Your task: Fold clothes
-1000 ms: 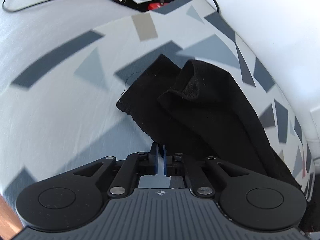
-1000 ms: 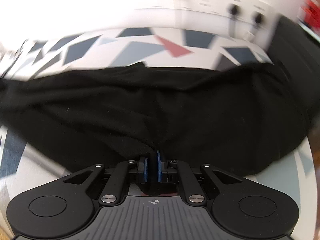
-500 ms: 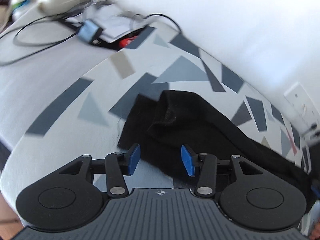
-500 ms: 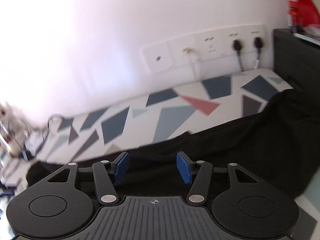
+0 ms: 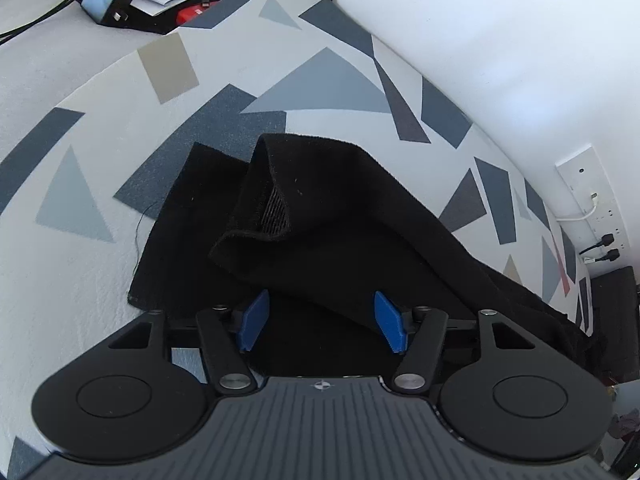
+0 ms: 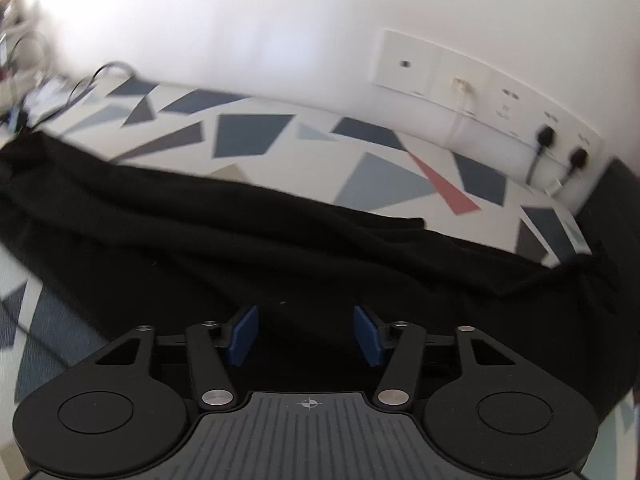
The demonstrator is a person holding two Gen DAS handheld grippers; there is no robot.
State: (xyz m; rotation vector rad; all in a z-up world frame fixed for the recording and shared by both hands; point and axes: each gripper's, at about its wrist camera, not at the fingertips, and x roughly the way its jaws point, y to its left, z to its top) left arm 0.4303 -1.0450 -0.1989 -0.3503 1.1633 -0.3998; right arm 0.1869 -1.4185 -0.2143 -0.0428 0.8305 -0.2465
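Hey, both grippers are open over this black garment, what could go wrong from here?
1. The garment lies rumpled, its upper layer skewed with an end gaping open, so the next fold may lock in creases.
2. A loose thread trails off its edge and could snag the left gripper.
3. The right gripper view is blurred, so a grasp there might miss the edge.

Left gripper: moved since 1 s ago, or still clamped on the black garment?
Yes. The left gripper has opened and let go of the black garment; its cuff now lies farther from the fingers, nearer the patterned cover's grey triangle.
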